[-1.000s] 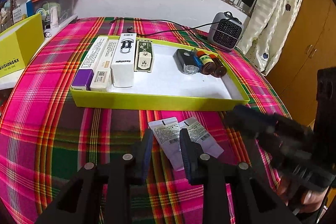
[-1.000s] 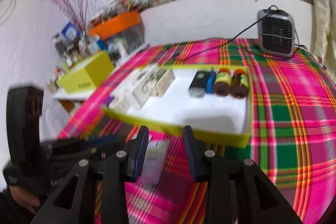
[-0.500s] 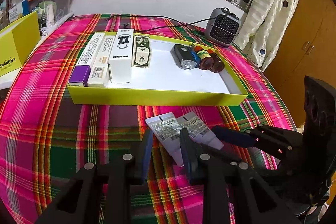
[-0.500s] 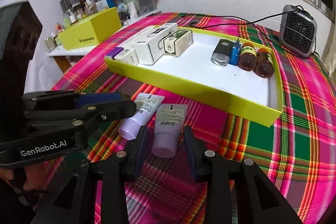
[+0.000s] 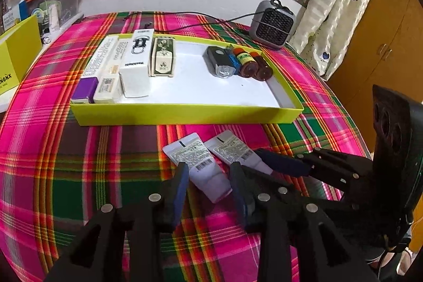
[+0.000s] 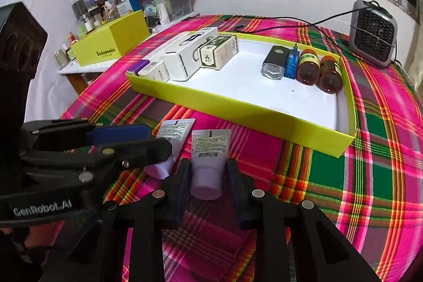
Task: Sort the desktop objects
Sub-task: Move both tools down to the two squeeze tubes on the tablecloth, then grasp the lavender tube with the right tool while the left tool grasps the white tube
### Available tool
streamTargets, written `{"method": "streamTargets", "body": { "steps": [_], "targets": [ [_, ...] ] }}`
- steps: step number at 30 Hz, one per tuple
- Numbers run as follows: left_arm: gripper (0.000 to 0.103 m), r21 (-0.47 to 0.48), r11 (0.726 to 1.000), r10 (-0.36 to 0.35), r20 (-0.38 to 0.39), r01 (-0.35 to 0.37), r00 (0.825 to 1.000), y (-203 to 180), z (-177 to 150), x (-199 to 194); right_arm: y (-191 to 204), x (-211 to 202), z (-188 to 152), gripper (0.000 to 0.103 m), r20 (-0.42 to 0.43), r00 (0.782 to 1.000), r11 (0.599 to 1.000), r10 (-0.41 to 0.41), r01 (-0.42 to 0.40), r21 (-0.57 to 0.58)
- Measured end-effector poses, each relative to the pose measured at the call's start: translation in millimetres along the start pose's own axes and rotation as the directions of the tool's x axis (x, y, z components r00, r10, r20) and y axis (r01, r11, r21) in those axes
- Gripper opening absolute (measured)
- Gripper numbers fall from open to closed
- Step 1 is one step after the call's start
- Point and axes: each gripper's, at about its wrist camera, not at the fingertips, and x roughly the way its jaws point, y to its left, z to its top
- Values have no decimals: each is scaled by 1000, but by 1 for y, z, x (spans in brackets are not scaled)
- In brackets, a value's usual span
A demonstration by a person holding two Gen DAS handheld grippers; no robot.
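While boxes, a flashlight and two brown bottles already sit in the yellow tray (image 6: 264, 120), two lavender tubes remain on the plaid worktop, the left gripper (image 5: 208, 184) open around one (image 5: 201, 165), the right gripper (image 6: 207, 177) seemingly closing on the other (image 6: 208, 157).

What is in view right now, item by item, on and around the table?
tubes: 2, lilac, on tablecloth before tray
tray: 1, yellow-green
boxes: 4, mostly white, tray's left end
flashlight: 1, black, in tray
blue item: 1, beside flashlight
bottles: 2, brown, tray's right end
heater: 1, grey, far corner
yellow box: 1, side shelf
tablecloth: 1, pink-green plaid
left tool: open, straddling left tube
right tool: open, straddling right tube
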Motion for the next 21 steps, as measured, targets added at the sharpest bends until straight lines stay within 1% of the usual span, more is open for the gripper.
{"method": "streamTargets", "body": {
  "steps": [2,5,11,14,21],
  "targets": [
    [38,-11,1000,7,-6,-7,1000,2,1,2,-1,0,0,29,0,1000,1000,3,-3,5],
    [39,-22,1000,18,-15,-18,1000,5,1,5,-2,0,-1,29,0,1000,1000,10,-10,10],
    [39,5,997,81,-16,-81,997,10,0,6,-3,-2,-1,29,2,1000,1000,14,-14,11],
    [39,19,996,82,-23,-82,996,10,-3,8,-6,-4,-2,28,13,1000,1000,22,-23,20],
    [39,142,985,103,-3,-102,995,-1,-2,13,-9,-5,-1,29,17,999,999,36,-37,29]
  ]
}}
